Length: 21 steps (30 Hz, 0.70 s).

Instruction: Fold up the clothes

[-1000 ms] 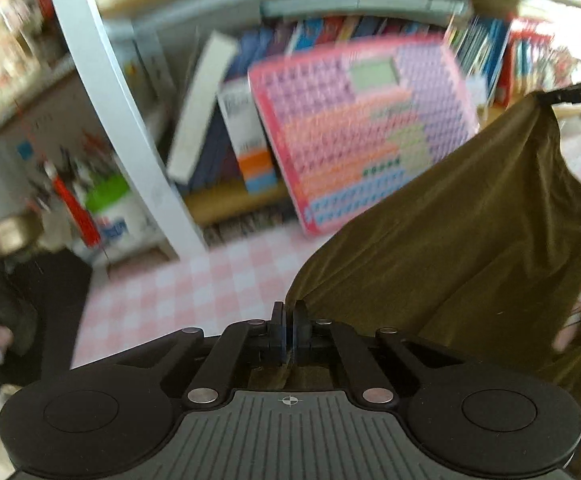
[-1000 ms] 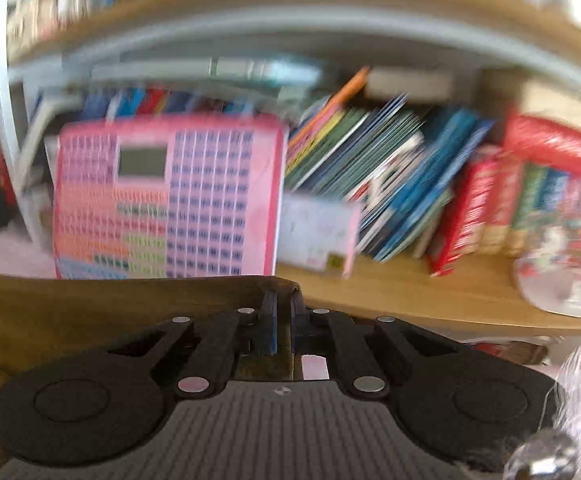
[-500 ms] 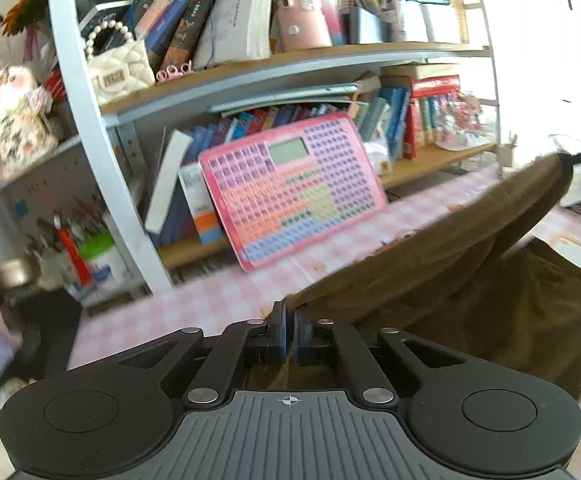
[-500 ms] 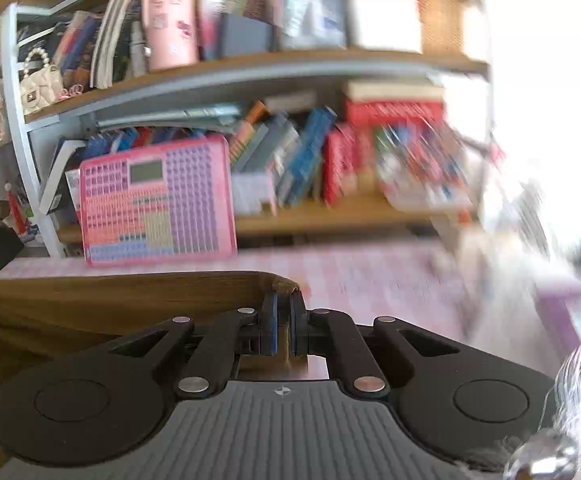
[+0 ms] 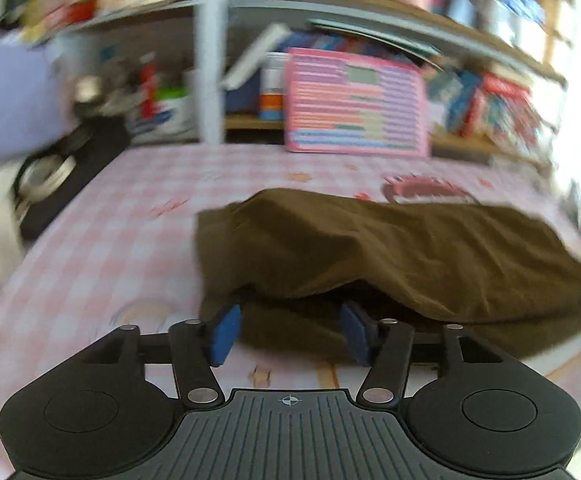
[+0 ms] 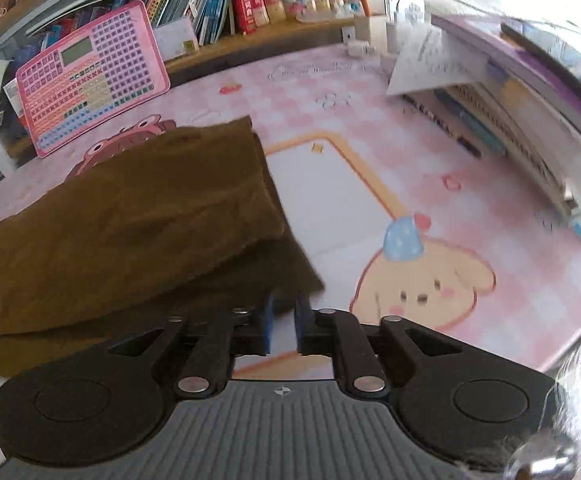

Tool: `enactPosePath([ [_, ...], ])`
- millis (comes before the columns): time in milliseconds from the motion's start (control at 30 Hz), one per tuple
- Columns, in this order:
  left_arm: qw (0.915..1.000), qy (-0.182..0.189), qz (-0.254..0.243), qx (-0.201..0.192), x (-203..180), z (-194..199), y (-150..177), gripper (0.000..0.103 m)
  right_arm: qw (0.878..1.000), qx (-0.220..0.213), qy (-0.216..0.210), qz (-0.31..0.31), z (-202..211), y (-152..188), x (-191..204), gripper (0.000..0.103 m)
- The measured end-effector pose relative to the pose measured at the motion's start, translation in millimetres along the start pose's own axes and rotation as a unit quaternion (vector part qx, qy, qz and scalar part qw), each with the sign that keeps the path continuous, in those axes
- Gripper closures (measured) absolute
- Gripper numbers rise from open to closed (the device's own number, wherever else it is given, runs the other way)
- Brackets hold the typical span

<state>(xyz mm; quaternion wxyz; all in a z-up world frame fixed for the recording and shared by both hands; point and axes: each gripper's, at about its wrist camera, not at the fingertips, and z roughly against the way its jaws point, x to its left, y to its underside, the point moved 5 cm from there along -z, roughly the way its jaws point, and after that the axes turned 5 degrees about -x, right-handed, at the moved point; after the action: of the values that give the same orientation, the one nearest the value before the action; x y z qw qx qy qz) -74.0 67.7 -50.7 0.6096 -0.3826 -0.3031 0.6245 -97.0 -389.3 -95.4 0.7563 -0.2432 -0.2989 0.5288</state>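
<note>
Olive-brown garment folded; no writing legible.

A pink keyboard toy leans against the bookshelf; stacked books sit on the pink checked tablecloth.

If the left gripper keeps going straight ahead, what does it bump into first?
Probably the brown garment: the left gripper is open, and the folded cloth's near edge lies right between its fingers on the pink table.

olive garment dropped folded onto table, both grippers' fingers released (left wider)
</note>
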Motion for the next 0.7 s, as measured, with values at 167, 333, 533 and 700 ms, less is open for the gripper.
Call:
enactPosePath([
  [167,0.9916,0.009,0.128,0.017,22.2,16.3,19.0,0.045,1.0,0.013,-0.013,-0.016,15.2,4.1,4.4,0.077],
  [333,0.9812,0.022,0.191,0.015,27.9,17.9,18.6,0.045,0.998,0.032,-0.051,-0.025,22.1,8.2,21.0,0.068],
  [533,0.974,0.033,0.224,0.008,21.4,15.8,7.4,0.044,0.994,0.034,-0.093,-0.038,23.7,7.6,39.0,0.062],
  [700,0.9659,0.025,0.256,0.028,19.6,8.8,7.4,0.042,0.99,0.041,-0.123,-0.057,21.0,2.0,36.9,0.047],
])
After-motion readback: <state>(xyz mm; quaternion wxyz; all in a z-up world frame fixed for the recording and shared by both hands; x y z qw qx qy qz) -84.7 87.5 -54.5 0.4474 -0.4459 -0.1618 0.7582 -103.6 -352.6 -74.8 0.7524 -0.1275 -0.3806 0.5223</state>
